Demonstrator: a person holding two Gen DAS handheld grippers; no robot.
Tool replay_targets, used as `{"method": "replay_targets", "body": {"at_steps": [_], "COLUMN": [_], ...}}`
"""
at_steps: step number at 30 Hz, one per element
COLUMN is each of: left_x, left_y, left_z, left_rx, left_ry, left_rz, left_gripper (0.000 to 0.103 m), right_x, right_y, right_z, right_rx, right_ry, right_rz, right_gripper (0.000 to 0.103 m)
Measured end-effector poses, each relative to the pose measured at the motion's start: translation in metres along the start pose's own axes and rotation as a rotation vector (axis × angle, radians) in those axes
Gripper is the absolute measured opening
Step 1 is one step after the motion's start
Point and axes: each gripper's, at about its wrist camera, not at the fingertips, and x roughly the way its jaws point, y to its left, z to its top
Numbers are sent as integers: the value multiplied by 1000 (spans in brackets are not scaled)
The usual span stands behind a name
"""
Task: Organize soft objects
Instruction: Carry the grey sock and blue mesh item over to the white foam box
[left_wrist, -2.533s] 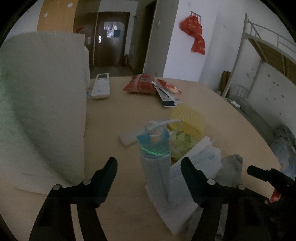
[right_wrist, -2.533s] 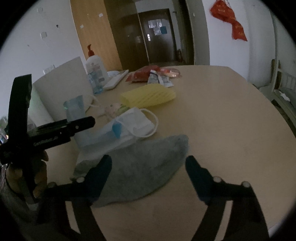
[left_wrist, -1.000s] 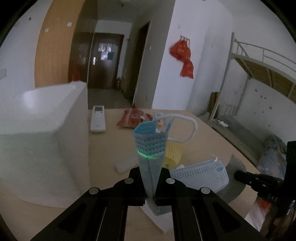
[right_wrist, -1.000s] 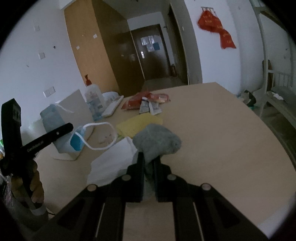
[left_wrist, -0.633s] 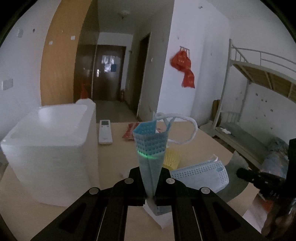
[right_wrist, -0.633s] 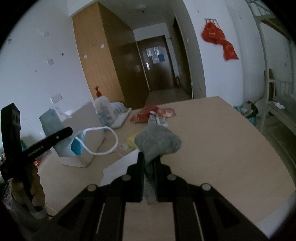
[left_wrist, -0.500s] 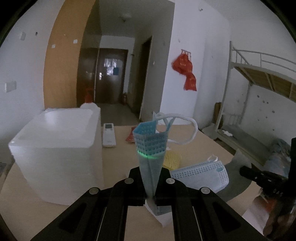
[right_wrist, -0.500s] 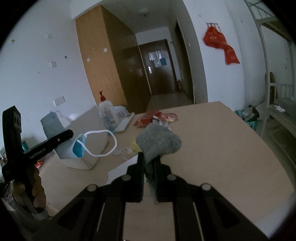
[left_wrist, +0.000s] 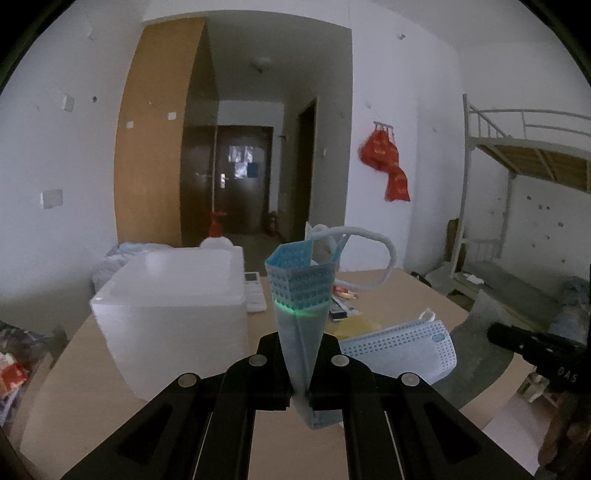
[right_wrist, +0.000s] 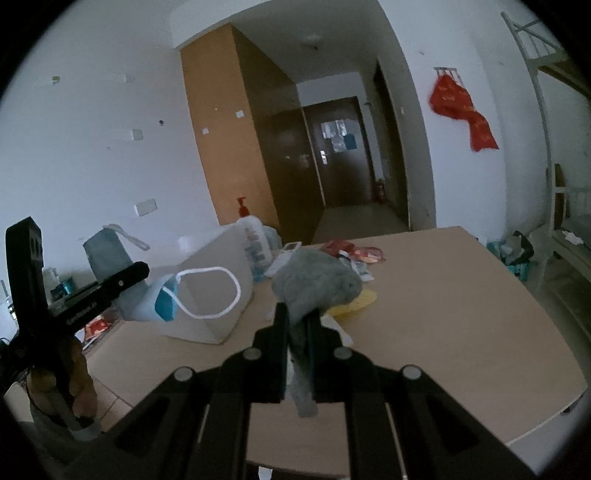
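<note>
Left gripper (left_wrist: 300, 384): jaws closed tight on a folded blue face mask (left_wrist: 301, 295). The mask stood upright out of the jaws, its white ear loop (left_wrist: 369, 254) arching to the right, and it was clear of the table (left_wrist: 85, 369). In the right wrist view the same gripper (right_wrist: 122, 291) showed at the left with the mask hanging from it, loop dangling in front of the white box (right_wrist: 221, 280).

Right gripper (right_wrist: 298, 350): jaws closed on a grey cloth (right_wrist: 317, 280). One end was pinched between the fingers; the rest bunched above them, off the table.

Both soft items were in hand and lifted, neither one set down anywhere. No destination is identifiable from these views; the white box (left_wrist: 173, 295) sat at the left of the table and could be the bin, but that is a guess. Its top looked closed or flat from here; I could not tell if it opens.

Left on the table: a second blue mask (left_wrist: 402, 350) lying flat just right of the left gripper, on a pale grey sheet, and something yellow (left_wrist: 354, 326) behind it. Further back were a remote control (left_wrist: 255, 291), red snack packets (right_wrist: 354, 251) and a pump bottle (right_wrist: 255, 240), none of which looked like part of the task.

Judgement: early to middle stage. Two items picked up, none placed; at least one mask and possibly the yellow item awaited collection.
</note>
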Motion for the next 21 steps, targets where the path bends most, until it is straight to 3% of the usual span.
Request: {"method": "replay_targets", "body": {"at_steps": [8,21], "left_x": [-31,-78], "left_y": [8,49], "left_z": [-1,-5], "left_rx": [8,-22], "left_ry": [-37,-67], "left_rz": [53,241], "left_gripper": [6,6], "right_x": [-7,7], "right_y": [18,64], "right_z": [1,6], "right_rx": [-34,-110], "right_ry": [-21,-21], "right_rz": [53,210], "right_gripper": [11,11]}}
